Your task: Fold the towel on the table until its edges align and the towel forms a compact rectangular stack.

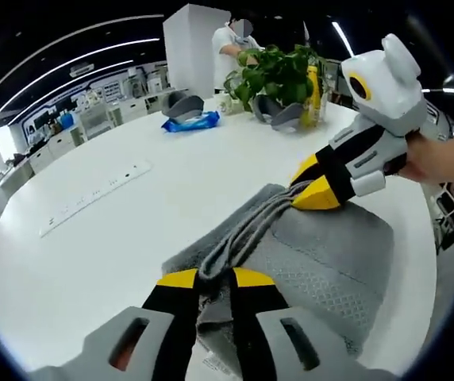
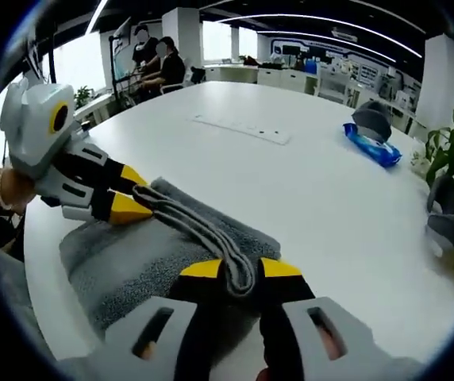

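Towel [image 1: 314, 262] edge, near the table [image 1: 132, 230] edge, is clamped by left gripper [image 1: 215, 279] and right gripper [image 2: 239, 270] jaws. Mid-fold, I judge; next, lay that edge flush.

Towel at the near table edge, stretched between two grippers

In the left gripper view, the towel [image 1: 322, 262] lies on the table [image 1: 132, 238] at lower right; the left gripper [image 1: 213, 279] pinches its edge at bottom centre, the right gripper [image 1: 310, 190] grips the far corner at upper right. A strip [image 1: 96, 194] lies at left, a packet [image 1: 190, 121] and a plant [image 1: 278, 75] at top centre, a person [image 1: 231, 48] behind them.
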Motion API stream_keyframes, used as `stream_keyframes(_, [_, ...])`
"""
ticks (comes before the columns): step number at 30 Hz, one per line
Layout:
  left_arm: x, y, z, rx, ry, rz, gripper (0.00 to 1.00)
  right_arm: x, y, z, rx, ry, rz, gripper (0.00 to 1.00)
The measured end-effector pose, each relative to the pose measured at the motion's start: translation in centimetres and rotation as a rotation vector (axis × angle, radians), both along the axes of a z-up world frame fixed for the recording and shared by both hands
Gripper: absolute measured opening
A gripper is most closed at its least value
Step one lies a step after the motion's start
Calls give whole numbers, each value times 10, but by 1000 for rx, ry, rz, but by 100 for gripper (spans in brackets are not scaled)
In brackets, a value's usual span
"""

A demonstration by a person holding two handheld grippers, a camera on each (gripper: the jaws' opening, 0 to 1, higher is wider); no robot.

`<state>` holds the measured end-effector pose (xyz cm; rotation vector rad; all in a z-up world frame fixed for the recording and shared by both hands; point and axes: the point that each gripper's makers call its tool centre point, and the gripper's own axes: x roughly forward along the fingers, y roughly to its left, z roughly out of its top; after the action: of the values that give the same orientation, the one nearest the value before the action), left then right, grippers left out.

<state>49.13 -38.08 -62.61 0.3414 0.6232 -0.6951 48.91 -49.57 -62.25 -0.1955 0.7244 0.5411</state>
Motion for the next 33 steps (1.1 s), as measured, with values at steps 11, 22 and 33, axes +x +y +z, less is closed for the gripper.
stream_keyframes(11, [-9, 14, 35, -64, -47, 74, 15, -14, -8, 38, 72, -57, -47, 17])
stream_keyframes(22, [-45, 39, 17, -170, 60, 199, 17, -37, -17, 18, 171, 36, -140, 25])
stream_keyframes(33, [-30, 30, 0, -233, 106, 196, 24, -25, -13, 0, 201, 92, -141, 24])
